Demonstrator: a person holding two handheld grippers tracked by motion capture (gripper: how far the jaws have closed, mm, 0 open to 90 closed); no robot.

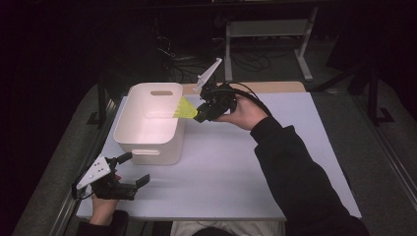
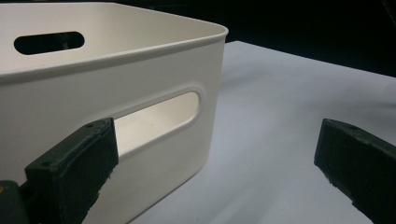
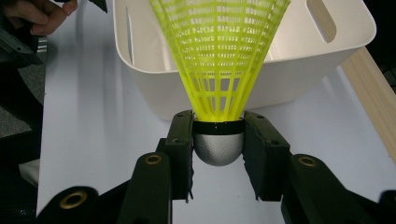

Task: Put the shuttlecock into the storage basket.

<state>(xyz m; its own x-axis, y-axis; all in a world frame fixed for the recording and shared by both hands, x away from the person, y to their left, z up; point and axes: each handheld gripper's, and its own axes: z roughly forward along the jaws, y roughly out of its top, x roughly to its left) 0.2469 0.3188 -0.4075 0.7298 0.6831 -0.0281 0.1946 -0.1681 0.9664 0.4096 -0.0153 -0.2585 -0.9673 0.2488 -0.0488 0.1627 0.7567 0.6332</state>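
One yellow shuttlecock (image 3: 219, 60) is held at the rim of a white bin (image 1: 147, 130), and the drop into it is judged not yet made. The pick-up appears finished: the shuttlecock is clamped by the right gripper (image 3: 218, 140) at its silver rounded base, one jaw pressed to each side, the mesh skirt pointed away from the hand toward the bin. In the high view, the skirt (image 1: 186, 108) is seen just over the bin's right wall, the base kept outside it. What is left, by that reading, is a short carry over the opening and a release. The left gripper (image 1: 129, 169) is rested on the white table (image 1: 246, 162) just beside the bin's near wall, its jaws spread wide on nothing, one close to the handle slot (image 2: 159, 119).
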